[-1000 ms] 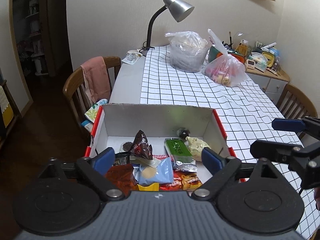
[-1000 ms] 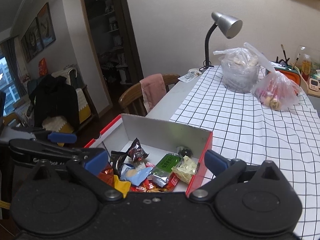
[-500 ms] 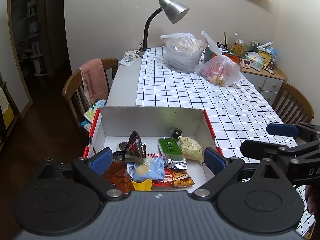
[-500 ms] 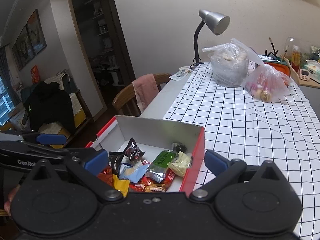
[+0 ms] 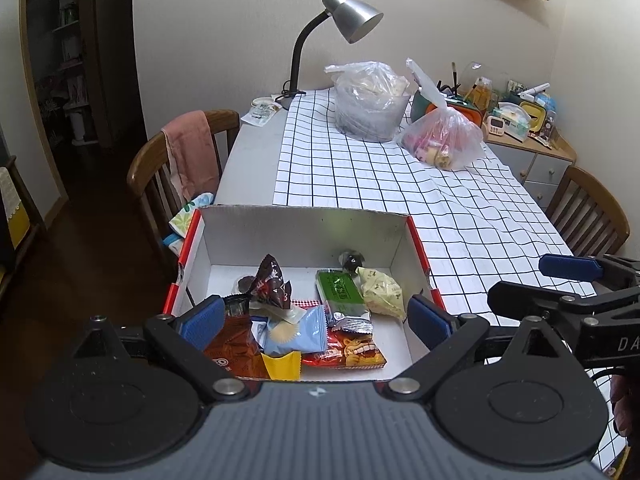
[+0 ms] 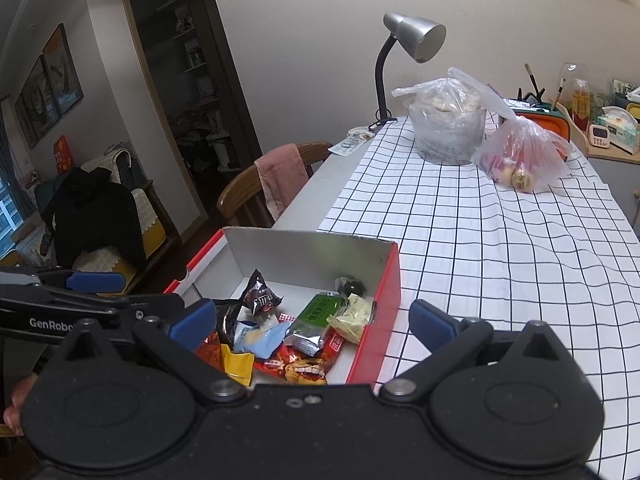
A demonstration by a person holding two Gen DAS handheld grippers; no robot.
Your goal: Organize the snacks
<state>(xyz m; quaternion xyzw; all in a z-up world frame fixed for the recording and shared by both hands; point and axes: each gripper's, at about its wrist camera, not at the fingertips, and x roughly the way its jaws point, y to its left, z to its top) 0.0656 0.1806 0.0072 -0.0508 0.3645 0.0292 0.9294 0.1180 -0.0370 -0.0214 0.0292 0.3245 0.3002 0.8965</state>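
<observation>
A red and white cardboard box [image 5: 304,232] sits at the table's near end and holds several snack packets: a green bar [image 5: 340,292], a pale yellow pouch [image 5: 382,292], a dark brown packet [image 5: 272,282], a light blue one [image 5: 296,330] and a red one [image 5: 352,354]. The box also shows in the right wrist view [image 6: 312,252]. My left gripper [image 5: 316,320] is open and empty above the box's near side. My right gripper [image 6: 312,322] is open and empty over the box's near right edge; it shows at the right of the left wrist view [image 5: 568,280].
A checked cloth [image 5: 400,184] covers the table. Far back stand a desk lamp [image 5: 344,20], a clear tub in a plastic bag [image 5: 368,100] and a bag of snacks [image 5: 440,140]. Wooden chairs stand at the left [image 5: 176,168] and the right [image 5: 588,212].
Both grippers have drawn back and risen a little from the box, so more of the table shows. Both stay open and nothing in the box has moved.
</observation>
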